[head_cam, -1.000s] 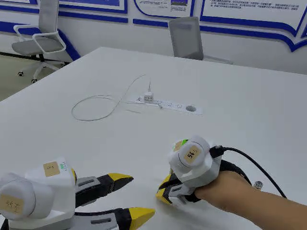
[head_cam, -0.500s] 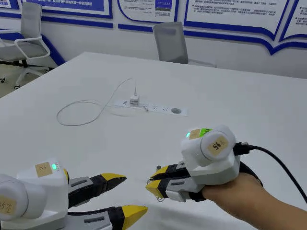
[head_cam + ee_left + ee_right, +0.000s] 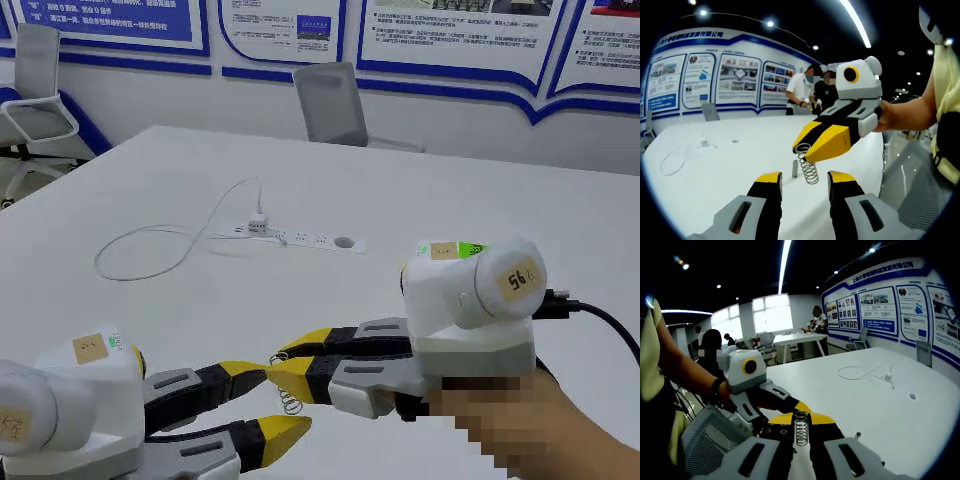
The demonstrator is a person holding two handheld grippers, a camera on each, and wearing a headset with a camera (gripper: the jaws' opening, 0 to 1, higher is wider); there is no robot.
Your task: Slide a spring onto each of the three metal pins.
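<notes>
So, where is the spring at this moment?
In the head view the spring hangs from the shut right gripper, low at centre, just ahead of the open left gripper.

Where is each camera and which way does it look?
Head view: on the person's head, looking forward and down at the table; left hand-held gripper, right hand-held gripper and a hand show.
Left gripper view: on the left hand-held gripper, looking along its open jaws at the right one, holding a spring.
Right gripper view: on the right hand-held gripper, looking along its jaws, shut on the spring, at the left one and an arm.
Shared: all three show the spring.
</notes>
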